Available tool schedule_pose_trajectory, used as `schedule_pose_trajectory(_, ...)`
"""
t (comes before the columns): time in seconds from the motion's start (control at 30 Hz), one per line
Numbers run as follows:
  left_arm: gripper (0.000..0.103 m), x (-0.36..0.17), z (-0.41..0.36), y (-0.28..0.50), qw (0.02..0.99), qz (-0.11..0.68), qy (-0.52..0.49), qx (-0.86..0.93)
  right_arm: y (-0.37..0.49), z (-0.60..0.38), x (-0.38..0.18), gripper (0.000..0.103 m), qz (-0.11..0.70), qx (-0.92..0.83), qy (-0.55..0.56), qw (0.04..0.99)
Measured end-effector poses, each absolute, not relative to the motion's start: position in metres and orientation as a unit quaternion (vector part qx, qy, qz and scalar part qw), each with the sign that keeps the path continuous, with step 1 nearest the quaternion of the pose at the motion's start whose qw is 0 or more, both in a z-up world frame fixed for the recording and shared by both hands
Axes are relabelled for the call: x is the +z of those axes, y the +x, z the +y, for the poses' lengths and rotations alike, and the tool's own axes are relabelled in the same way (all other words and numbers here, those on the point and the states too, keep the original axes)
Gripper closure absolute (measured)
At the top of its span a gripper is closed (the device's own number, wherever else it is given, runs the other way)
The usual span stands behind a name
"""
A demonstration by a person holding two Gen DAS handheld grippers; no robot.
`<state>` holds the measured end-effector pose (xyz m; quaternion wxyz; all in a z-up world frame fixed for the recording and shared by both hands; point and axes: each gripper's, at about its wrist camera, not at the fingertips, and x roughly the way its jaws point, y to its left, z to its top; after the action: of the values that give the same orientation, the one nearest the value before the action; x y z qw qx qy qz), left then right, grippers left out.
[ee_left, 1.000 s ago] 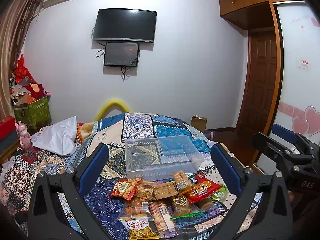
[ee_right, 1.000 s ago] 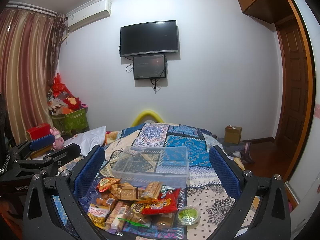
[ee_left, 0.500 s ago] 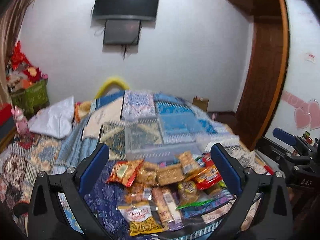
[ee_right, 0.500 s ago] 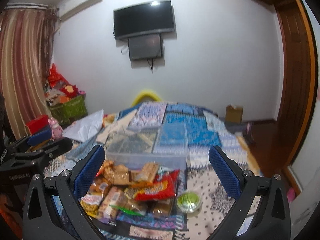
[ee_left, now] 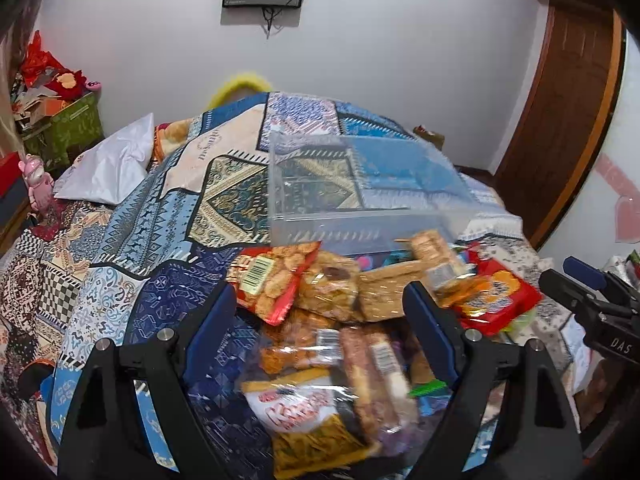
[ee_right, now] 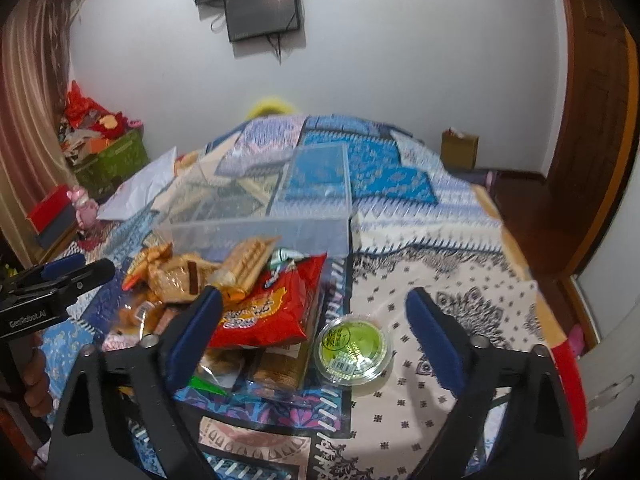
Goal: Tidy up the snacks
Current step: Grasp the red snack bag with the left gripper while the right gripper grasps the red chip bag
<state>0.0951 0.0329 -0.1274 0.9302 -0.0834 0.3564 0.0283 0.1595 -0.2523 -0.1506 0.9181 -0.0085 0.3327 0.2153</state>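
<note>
A pile of snack packets (ee_left: 332,320) lies on the patterned bedspread, in front of an empty clear plastic box (ee_left: 360,192). My left gripper (ee_left: 320,312) hangs over the near part of the pile. Its jaws are closing, and the packets below them are untouched. In the right wrist view my right gripper (ee_right: 316,324) hovers above a red chip bag (ee_right: 272,304) and a round green-lidded cup (ee_right: 352,350). Its jaws are closing too, and the pads press on nothing. The clear box (ee_right: 260,216) stands just behind the pile.
The bedspread (ee_right: 440,272) runs bare to the right of the cup. A white pillow (ee_left: 108,168) lies at the left, with a green crate of clutter (ee_left: 60,124) and a pink toy (ee_left: 36,180) beside the bed. A brown door (ee_left: 560,120) is at the right.
Both grippers have dropped and tipped downward toward the snack pile, which now looks larger and closer. The jaws of both stand narrower than before.
</note>
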Motion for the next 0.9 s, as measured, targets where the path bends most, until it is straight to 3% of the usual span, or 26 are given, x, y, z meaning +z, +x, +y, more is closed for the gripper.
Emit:
schedule_pose_trajectory(0.17,0.018,-0.142,0.053,0.115,0.922,0.376,-0.079,0.049,0.175,-0.241,-0.159,0.028,0.355,0.243,-0.004,0.903)
schedule_pose_trajectory(0.27,0.019,-0.153,0.067,0.124,0.914,0.392,-0.088,0.054,0.189,-0.232,-0.166,0.04,0.374,0.255,-0.007,0.892)
schedule_pose_trajectory(0.6,0.019,-0.19,0.078,0.123,0.893,0.441,-0.081,0.04,0.205,-0.222,-0.181,0.043,0.404,0.265,-0.003,0.875)
schedule_pose_trajectory(0.9,0.019,-0.195,0.079,0.146,0.898,0.43,-0.067,0.06,0.208,-0.231,-0.183,0.047,0.422,0.271,0.018,0.865)
